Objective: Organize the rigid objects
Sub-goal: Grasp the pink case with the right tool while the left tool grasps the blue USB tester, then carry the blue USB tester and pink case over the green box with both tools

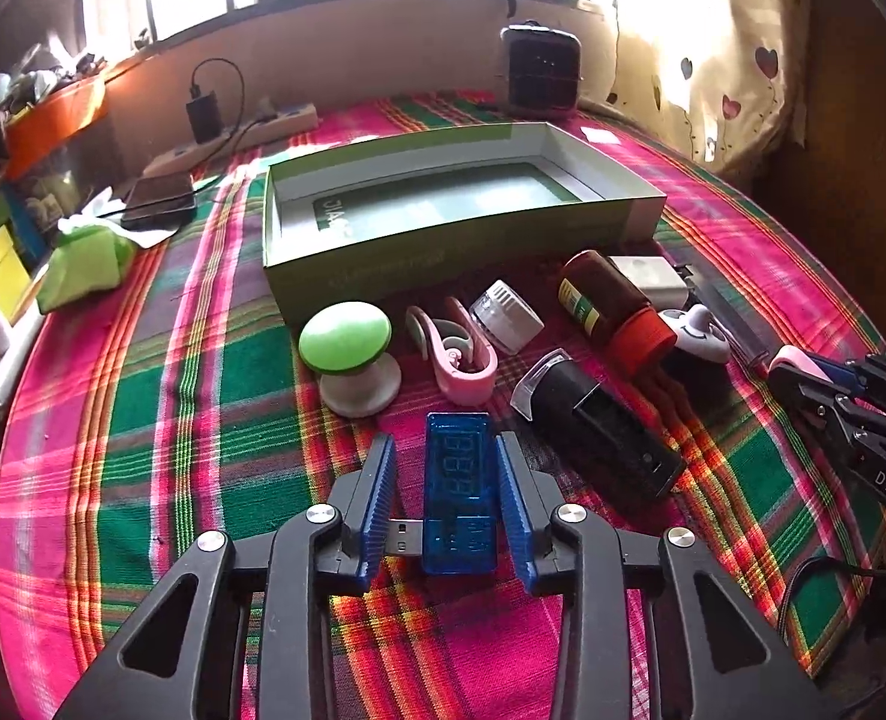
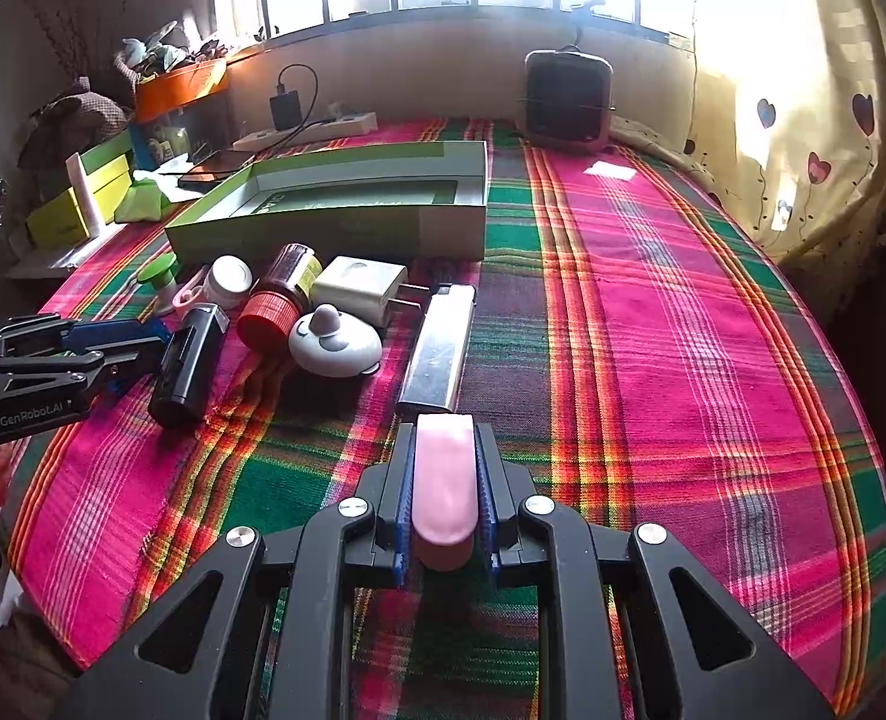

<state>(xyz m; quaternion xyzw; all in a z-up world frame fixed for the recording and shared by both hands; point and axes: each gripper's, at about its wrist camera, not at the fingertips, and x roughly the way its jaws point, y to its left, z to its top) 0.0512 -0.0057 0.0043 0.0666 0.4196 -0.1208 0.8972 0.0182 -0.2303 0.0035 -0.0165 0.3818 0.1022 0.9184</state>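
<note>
The blue USB tester (image 1: 458, 492) lies on the plaid bedspread (image 1: 203, 396) squarely between the pads of your left gripper (image 1: 445, 468), its long axis running straight along the fingers, its metal plug poking out sideways toward the left pad. The pads sit just beside its flanks with a thin gap showing on each side, so I judge the grip not yet made. Its display shows pale digit segments, nothing I can read for sure.

Your left hand is plainly the nearer one for this piece. Straight ahead, past the green-capped knob (image 1: 347, 354) and the pink clip (image 1: 460, 354), stands the open green box (image 1: 460, 240), the likely home for it; part of a word, "DAS"-like, is printed inside but reads mirrored and cut off.

Your right gripper (image 2: 445, 480) is clamped tight on a pink oblong piece (image 2: 444, 480), well to the right of the pile, beside the silver bar (image 2: 440, 354). Seen from the right wrist, the left tool's side reads "GenRobot.AI"; from the left wrist, the right tool shows "DAS". The brown bottle (image 1: 607, 306) carries a yellow label too small to read.
</note>
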